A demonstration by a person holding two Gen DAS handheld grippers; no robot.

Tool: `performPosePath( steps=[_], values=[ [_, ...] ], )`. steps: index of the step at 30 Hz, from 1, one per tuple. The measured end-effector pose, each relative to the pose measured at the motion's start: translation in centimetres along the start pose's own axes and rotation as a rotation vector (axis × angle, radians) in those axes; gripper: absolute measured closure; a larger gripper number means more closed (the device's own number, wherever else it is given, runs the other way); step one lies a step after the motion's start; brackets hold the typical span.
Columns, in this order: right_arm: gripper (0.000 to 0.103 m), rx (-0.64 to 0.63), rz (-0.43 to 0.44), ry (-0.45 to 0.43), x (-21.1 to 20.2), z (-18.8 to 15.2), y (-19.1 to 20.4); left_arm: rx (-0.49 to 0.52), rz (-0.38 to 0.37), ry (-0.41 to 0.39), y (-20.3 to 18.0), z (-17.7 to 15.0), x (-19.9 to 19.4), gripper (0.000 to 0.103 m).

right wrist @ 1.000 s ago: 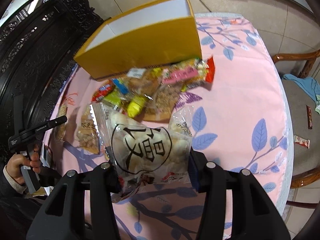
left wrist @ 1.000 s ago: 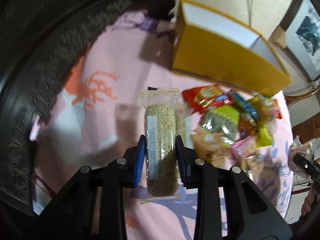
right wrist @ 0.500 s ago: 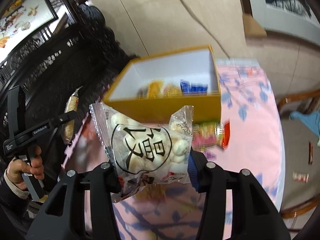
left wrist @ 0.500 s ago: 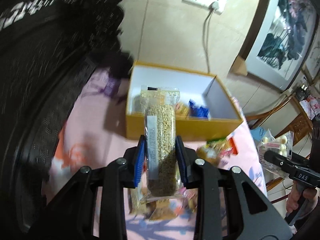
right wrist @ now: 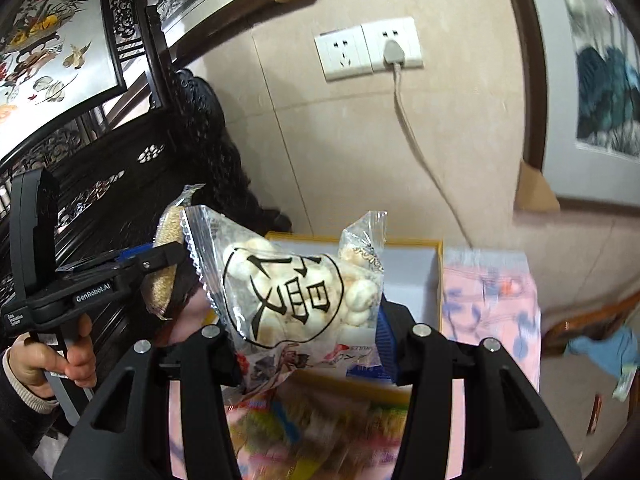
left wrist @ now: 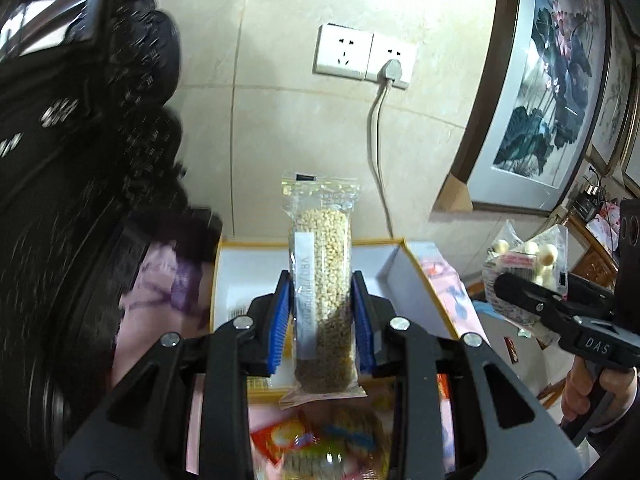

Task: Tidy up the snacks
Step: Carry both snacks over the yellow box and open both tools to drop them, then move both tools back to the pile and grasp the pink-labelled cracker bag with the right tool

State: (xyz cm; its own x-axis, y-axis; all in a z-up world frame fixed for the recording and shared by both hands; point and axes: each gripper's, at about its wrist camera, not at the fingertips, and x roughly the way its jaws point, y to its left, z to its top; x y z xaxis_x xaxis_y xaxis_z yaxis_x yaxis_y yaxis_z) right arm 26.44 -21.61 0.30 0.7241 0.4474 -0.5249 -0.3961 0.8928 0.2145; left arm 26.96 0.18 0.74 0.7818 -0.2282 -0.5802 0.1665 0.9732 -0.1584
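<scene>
My left gripper [left wrist: 322,312] is shut on a long clear pack of puffed grain bar [left wrist: 322,280] and holds it in the air above the near wall of the yellow box [left wrist: 240,276]. My right gripper [right wrist: 308,340] is shut on a clear bag of white round snacks [right wrist: 296,292] with a large black character, held above the same box [right wrist: 424,280]. Each gripper shows in the other's view: the right one [left wrist: 520,292] at the right, the left one [right wrist: 160,256] at the left. Loose snack packs [left wrist: 320,440] lie blurred on the pink cloth below.
The box is white inside and stands at the far side of the pink flowered tablecloth [right wrist: 488,292]. A dark carved cabinet [left wrist: 80,200] is at the left. Behind is a tiled wall with sockets [left wrist: 364,56], a cable and framed pictures [left wrist: 540,92].
Both grippers have risen from the table with their packs and tilted up toward the wall. The box has come close beneath them; the snack pile now lies below.
</scene>
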Motion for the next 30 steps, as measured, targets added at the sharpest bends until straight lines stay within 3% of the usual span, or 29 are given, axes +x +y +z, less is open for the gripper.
performPosePath(
  steps=[1, 2, 4, 8, 15, 22, 26, 30],
  values=[
    [0.048, -0.002, -0.019, -0.001, 0.7, 0.6, 0.1, 0.006, 0.029, -0.001, -0.1, 1.0, 1.0, 0.055],
    [0.045, -0.002, -0.048, -0.001, 1.2, 1.2, 0.1, 0.003, 0.061, -0.005, -0.1, 1.7, 1.3, 0.025],
    [0.032, 0.012, -0.079, 0.001, 1.4, 2.1, 0.2, -0.020, 0.132, -0.094, -0.2, 3.0, 0.1, 0.012],
    [0.032, 0.013, -0.055, -0.057, -0.3, 1.6, 0.5, -0.012, 0.127, -0.170, -0.1, 2.8, -2.5, 0.006],
    [0.032, 0.087, -0.060, 0.035, -2.1, -4.2, -0.4, -0.111, 0.138, -0.084, 2.2, -2.1, -4.2, 0.006],
    [0.032, 0.114, -0.100, 0.218, -3.2, -12.9, -0.5, -0.168, 0.207, 0.082, 3.9, -10.8, -5.3, 0.006],
    [0.032, 0.075, -0.081, 0.334, -3.2, -17.5, 1.4, -0.141, 0.236, 0.166, 3.9, -14.8, -6.3, 0.006],
    [0.032, 0.041, -0.036, 0.445, -2.2, -21.0, 3.4, -0.181, 0.251, 0.222, 4.7, -17.5, -7.5, 0.006]
  ],
)
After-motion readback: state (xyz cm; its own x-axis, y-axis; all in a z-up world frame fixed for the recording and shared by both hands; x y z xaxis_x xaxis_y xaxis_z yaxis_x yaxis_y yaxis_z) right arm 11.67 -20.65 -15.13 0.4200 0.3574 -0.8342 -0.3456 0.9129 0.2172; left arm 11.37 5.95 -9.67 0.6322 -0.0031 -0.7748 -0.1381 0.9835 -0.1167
